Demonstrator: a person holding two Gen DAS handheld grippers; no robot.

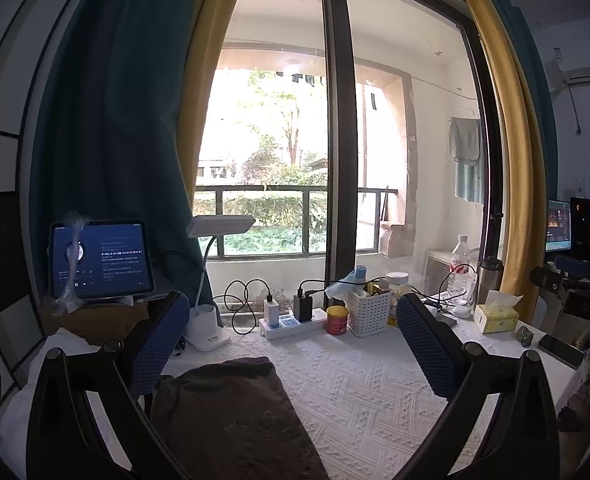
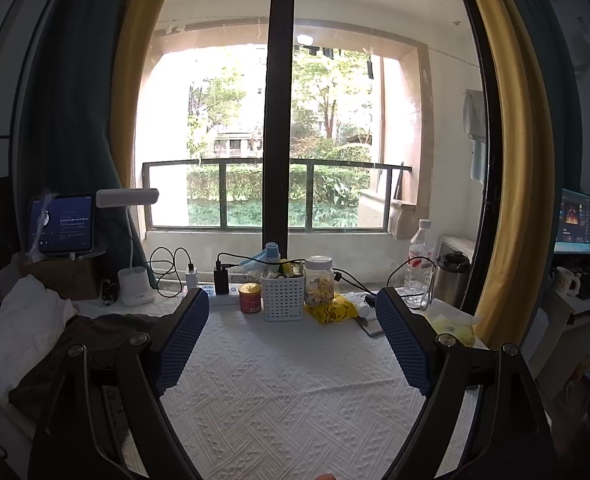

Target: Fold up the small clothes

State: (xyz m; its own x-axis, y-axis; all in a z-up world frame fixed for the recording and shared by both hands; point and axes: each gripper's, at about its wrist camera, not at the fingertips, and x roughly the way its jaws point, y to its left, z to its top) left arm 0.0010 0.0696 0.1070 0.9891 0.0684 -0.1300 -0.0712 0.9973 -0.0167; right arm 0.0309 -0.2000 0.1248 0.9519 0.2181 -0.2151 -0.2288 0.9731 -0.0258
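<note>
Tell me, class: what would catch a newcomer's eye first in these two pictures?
Probably the big bright window behind the table, framed by yellow curtains. Next, the dark brown garment lying on the white tablecloth at the left, with the open left gripper above it. Then the clutter along the back edge, notably the white basket.

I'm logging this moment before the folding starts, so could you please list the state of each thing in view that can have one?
Left hand-held gripper: open, empty.
Right hand-held gripper: open, empty.
Brown garment: lying on the tablecloth, not gripped.
Tablet: screen on, propped up.
Desk lamp: appears off.
Water bottle: capped, upright.
Monitor: on.
</note>
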